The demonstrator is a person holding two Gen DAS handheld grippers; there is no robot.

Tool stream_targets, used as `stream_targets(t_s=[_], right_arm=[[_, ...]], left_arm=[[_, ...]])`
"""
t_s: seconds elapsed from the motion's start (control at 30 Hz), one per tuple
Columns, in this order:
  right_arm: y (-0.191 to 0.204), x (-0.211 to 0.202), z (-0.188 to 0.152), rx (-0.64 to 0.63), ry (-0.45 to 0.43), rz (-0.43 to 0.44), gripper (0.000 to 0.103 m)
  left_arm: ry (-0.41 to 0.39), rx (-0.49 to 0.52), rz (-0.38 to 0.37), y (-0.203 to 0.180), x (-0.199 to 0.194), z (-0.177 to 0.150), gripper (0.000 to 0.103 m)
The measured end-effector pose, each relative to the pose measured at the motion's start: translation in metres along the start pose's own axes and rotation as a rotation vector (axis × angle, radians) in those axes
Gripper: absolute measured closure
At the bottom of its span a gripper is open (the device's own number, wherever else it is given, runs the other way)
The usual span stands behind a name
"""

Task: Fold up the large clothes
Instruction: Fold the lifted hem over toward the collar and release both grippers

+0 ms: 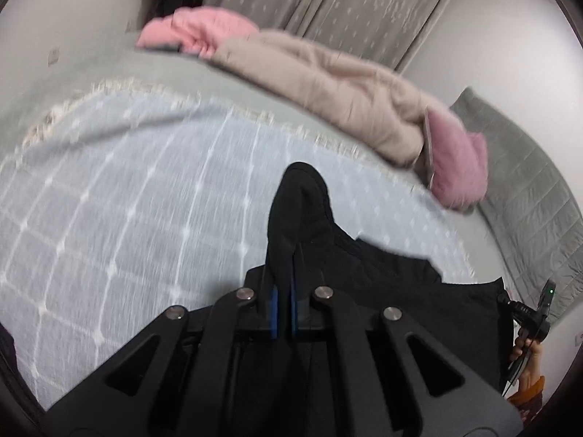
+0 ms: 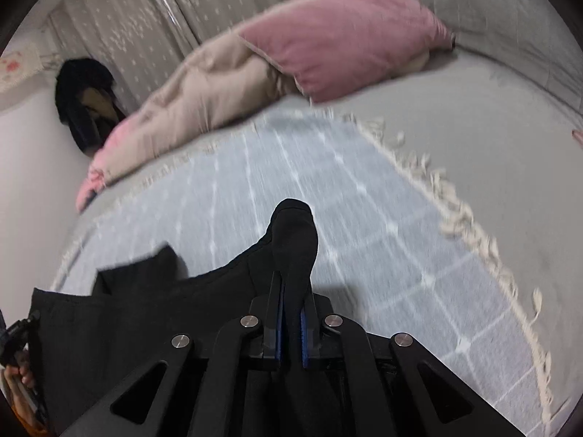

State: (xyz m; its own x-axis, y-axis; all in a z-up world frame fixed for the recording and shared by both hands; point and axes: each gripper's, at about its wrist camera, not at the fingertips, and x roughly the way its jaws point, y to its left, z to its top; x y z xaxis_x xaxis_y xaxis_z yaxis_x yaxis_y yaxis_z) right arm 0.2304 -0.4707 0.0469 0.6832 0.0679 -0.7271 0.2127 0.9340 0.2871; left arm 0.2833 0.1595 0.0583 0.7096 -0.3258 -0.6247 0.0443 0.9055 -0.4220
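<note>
A black garment (image 1: 382,276) hangs stretched between my two grippers above a pale blue checked blanket (image 1: 127,189) on the bed. My left gripper (image 1: 284,255) is shut on a bunched corner of the garment, which sticks up past the fingertips. My right gripper (image 2: 293,284) is shut on another bunched corner of the black garment (image 2: 145,313). In each wrist view the garment runs sideways toward the other hand. The pale blue blanket (image 2: 328,218) with its fringed edge lies below. The fingertips are hidden by cloth.
A beige quilt (image 1: 328,83) and pink pillow (image 1: 459,160) lie along the far side of the bed; they also show in the right wrist view as the quilt (image 2: 196,94) and pillow (image 2: 346,32). Grey curtains (image 1: 328,3) hang behind. Dark clothes (image 2: 83,91) hang at the wall.
</note>
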Motion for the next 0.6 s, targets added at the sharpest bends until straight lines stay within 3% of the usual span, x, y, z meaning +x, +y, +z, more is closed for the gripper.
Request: stream_targets(t_s=[0.13,0.2,0.27,0.33,0.37,0.4,0.43,0.47,0.53,0.6], right_arm=[[-0.001,-0.009,0.032,0.043,-0.115,0.024,0.097],[0.002,0.008,0.044,0.07,-0.104,0.02,0.097],[-0.001,0.033,0.047,0.115,-0.057,0.006,0.092],[-0.007,0.058,0.04,0.147,0.017,-0.043,0.083],[-0.01,0.065,0.035,0.156,0.044,-0.085,0.073],[-0.013,0.068,0.03,0.161,0.062,-0.13,0.063],[-0.015,0.067,0.025,0.163,0.058,-0.14,0.06],[-0.015,0.063,0.021,0.16,0.047,-0.127,0.056],[-0.005,0.05,0.016,0.145,0.035,-0.118,0.052],[0.022,0.035,0.012,0.11,0.01,-0.088,0.048]], left_arm=[[-0.078,0.042,0.068,-0.014,0.023,0.03,0.097],[-0.065,0.051,0.13,-0.014,0.052,0.033,0.095],[0.011,0.064,0.274,-0.003,0.097,0.025,0.088],[0.122,0.084,0.417,0.01,0.128,0.013,0.088],[0.148,0.078,0.438,0.014,0.131,0.009,0.087],[0.166,0.055,0.43,0.018,0.13,0.006,0.085],[0.16,0.037,0.404,0.018,0.124,0.004,0.074],[0.142,0.021,0.369,0.015,0.115,0.004,0.054],[0.091,0.027,0.329,-0.003,0.098,0.004,0.036],[0.059,0.073,0.262,-0.042,0.082,-0.001,0.034]])
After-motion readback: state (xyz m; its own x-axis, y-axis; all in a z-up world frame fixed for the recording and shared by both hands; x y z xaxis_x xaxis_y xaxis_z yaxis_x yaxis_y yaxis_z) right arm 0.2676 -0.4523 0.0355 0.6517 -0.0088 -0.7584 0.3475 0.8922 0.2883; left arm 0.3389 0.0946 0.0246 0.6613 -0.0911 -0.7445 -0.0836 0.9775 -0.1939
